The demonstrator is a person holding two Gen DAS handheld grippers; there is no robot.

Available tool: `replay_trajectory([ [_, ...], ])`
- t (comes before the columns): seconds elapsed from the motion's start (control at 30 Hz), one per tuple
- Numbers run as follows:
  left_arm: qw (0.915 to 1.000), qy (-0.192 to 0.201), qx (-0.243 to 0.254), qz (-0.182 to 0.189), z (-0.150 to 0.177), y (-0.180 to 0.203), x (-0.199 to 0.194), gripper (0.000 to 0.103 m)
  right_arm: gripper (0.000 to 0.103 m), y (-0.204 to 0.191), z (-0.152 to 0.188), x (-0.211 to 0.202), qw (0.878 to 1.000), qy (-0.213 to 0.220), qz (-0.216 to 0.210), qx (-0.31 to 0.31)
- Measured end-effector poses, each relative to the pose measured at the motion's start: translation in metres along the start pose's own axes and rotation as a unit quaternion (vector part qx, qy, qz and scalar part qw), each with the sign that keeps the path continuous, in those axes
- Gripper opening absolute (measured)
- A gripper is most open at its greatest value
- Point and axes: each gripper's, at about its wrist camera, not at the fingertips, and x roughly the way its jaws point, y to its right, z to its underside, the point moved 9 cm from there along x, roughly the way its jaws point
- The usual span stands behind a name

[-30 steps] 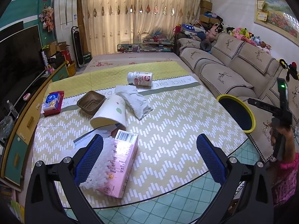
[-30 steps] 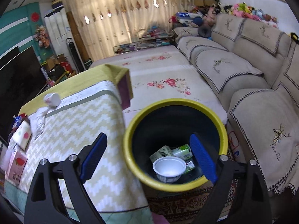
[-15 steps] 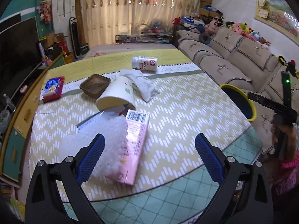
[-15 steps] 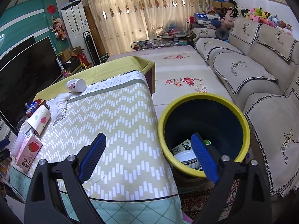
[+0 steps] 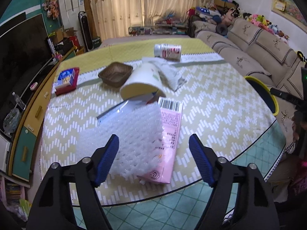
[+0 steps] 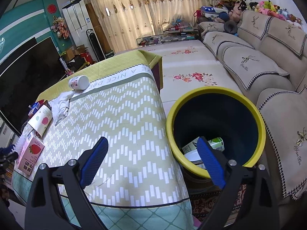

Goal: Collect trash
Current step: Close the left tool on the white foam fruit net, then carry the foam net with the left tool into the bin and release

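Note:
My left gripper (image 5: 153, 161) hangs low over the table's near edge, its jaws closing. A white foam net (image 5: 124, 134) and a pink milk carton (image 5: 169, 132) lie between the fingers; the right pad (image 5: 199, 161) stands apart from the carton. Behind them lie a tipped paper cup (image 5: 143, 80), a crumpled white cloth (image 5: 170, 72) and a white bottle (image 5: 167, 51). My right gripper (image 6: 151, 162) is open with nothing in it, straddling the table edge and the yellow-rimmed bin (image 6: 216, 90). In the bin are green-and-white cartons (image 6: 216, 142) and a white bowl (image 6: 192, 156).
A brown basket (image 5: 115, 73) and a red box (image 5: 66, 80) sit at the table's far left. A silvery wrapper (image 5: 113, 112) lies under the cup. The bin (image 5: 268, 95) stands on the floor between the table and a beige sofa (image 6: 249, 61). A TV cabinet (image 5: 28, 115) runs along the left.
My left gripper has sunk toward the foam net and carton, and its jaws have narrowed around them. My right gripper has swung left, from over the bin toward the table edge.

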Motion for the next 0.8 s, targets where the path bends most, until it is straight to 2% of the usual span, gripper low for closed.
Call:
replay_trajectory([
  [0.03, 1.0000, -0.003, -0.001, -0.001, 0.001, -0.001, 0.002, 0.071, 0.089, 0.001, 0.000, 0.000, 1.000, 0.000, 0.000, 0.002],
  [0.1, 0.9999, -0.011, -0.007, 0.002, 0.004, -0.003, 0.007, 0.061, 0.089, 0.003, 0.000, 0.000, 1.000, 0.000, 0.001, 0.003],
  [0.23, 0.9997, -0.017, -0.015, 0.007, 0.005, -0.009, 0.010, 0.051, 0.089, 0.003, 0.001, 0.001, 1.000, -0.001, -0.003, 0.005],
  [0.3, 0.9997, -0.018, -0.017, 0.007, 0.004, -0.011, 0.008, 0.039, 0.089, 0.002, 0.001, 0.002, 1.000, -0.002, -0.005, 0.003],
  [0.43, 0.9997, -0.015, -0.015, 0.012, -0.001, -0.013, 0.004, 0.028, 0.089, -0.002, 0.002, 0.004, 1.000, -0.004, -0.010, 0.002],
  [0.5, 0.9998, -0.010, -0.014, 0.009, -0.005, -0.015, 0.000, 0.018, 0.089, -0.002, 0.002, 0.004, 1.000, -0.005, -0.012, 0.002],
  [0.6, 0.9999, 0.001, -0.008, -0.006, -0.012, -0.016, -0.009, 0.013, 0.089, -0.002, 0.001, 0.003, 1.000, -0.004, -0.013, 0.001],
  [0.8, 0.9986, 0.047, 0.011, -0.020, -0.042, -0.008, -0.041, 0.012, 0.089, -0.001, -0.002, -0.001, 1.000, 0.003, -0.014, 0.003],
])
